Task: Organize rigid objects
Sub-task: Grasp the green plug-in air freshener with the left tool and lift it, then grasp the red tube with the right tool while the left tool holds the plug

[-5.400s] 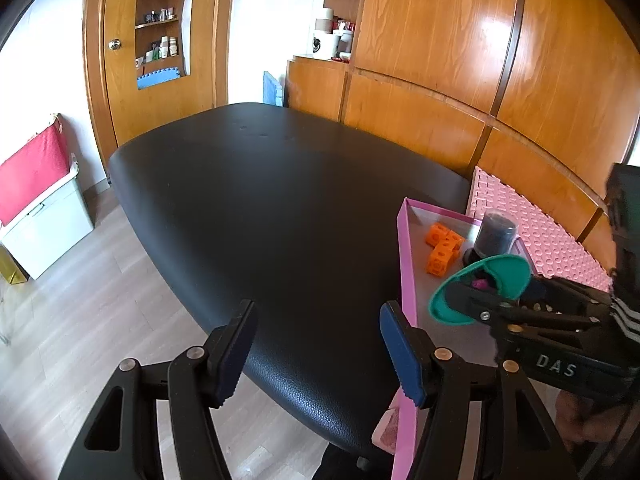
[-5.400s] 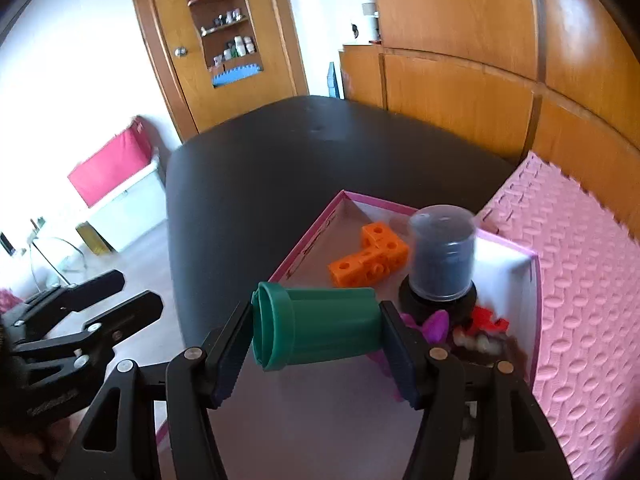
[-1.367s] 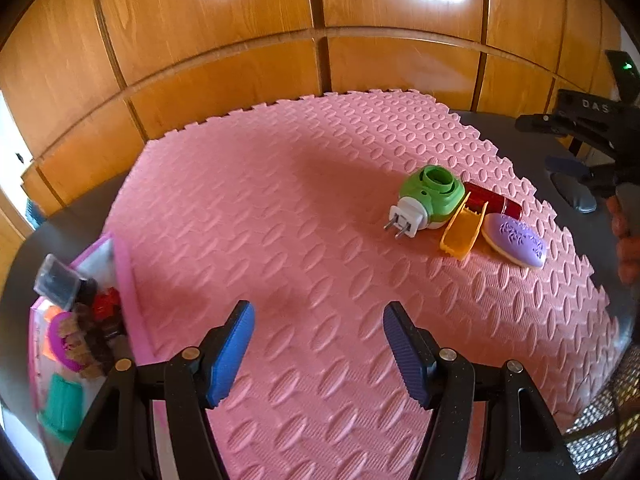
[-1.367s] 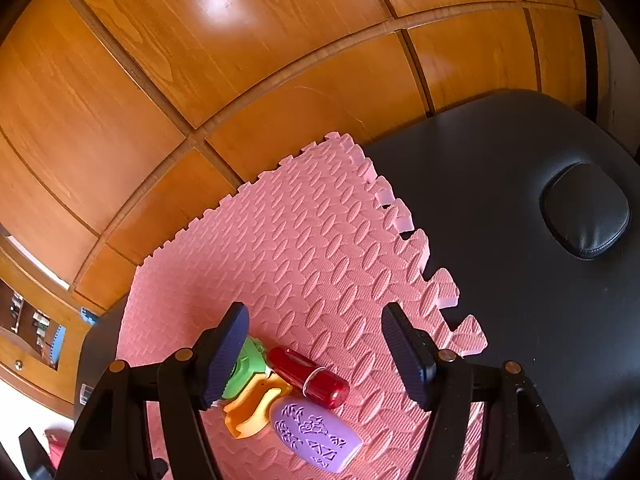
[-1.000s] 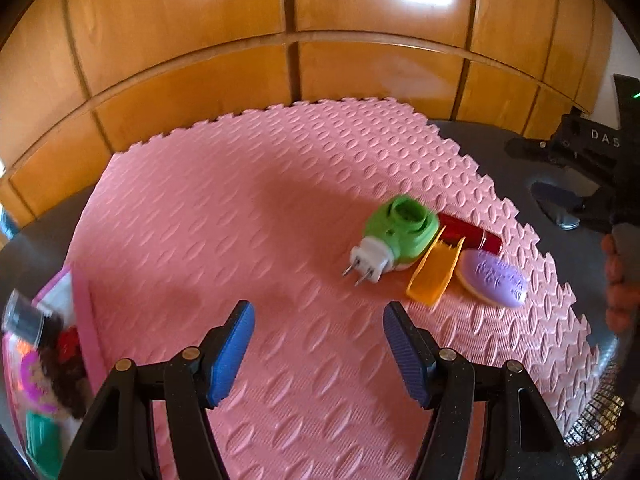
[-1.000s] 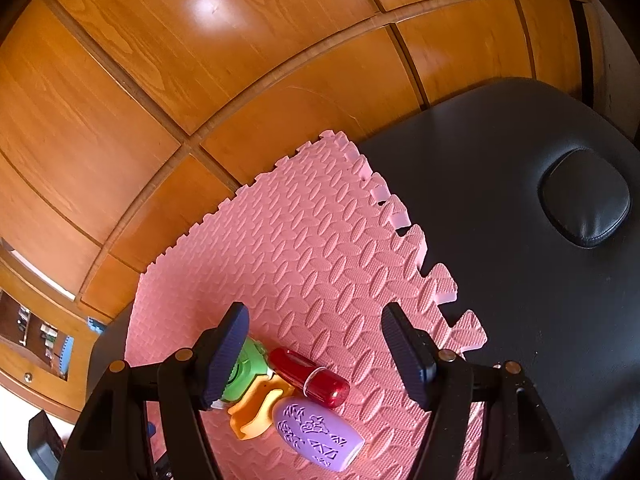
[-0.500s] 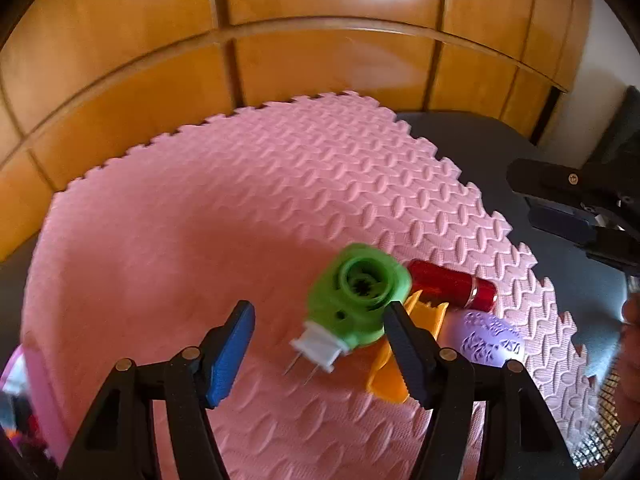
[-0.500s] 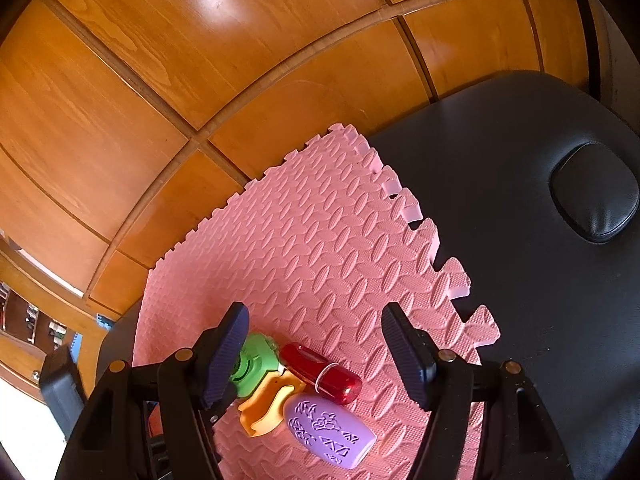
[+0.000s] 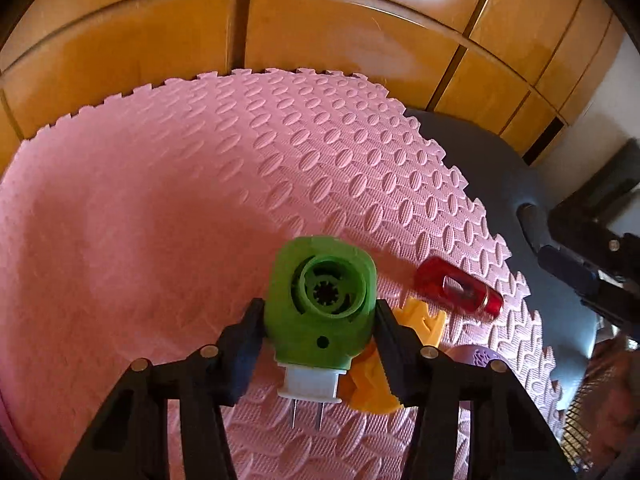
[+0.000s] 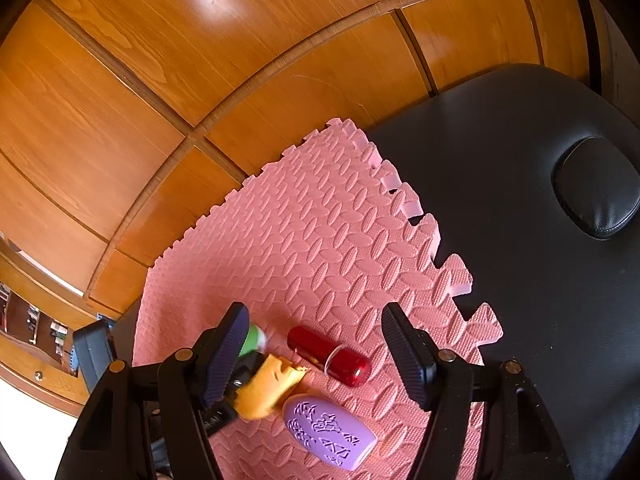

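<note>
In the left wrist view my left gripper [image 9: 319, 322] is shut on the green plug-in device [image 9: 322, 300], whose white two-pin plug points toward the camera. It sits on the pink foam mat [image 9: 160, 220]. Just right of it lie an orange plastic piece [image 9: 376, 380], a red cylinder [image 9: 458, 290] and a purple oval piece [image 9: 480, 358], partly hidden. In the right wrist view my right gripper [image 10: 314, 354] is open and empty above the red cylinder [image 10: 330, 356], the orange piece [image 10: 268, 388] and the purple oval [image 10: 330, 438]. The green device [image 10: 253, 340] shows only as a sliver there.
The mat [image 10: 320, 248] lies on a black padded table [image 10: 540, 240] with an oval cushion [image 10: 596, 186] to the right. Wooden wall panels [image 10: 200, 80] stand right behind the mat. The right gripper's body shows at the right edge of the left wrist view [image 9: 592, 256].
My left gripper swept right from the pink tray, came down over the green plug-in device and closed on it. My right gripper let go of the green cup earlier and now hovers, open.
</note>
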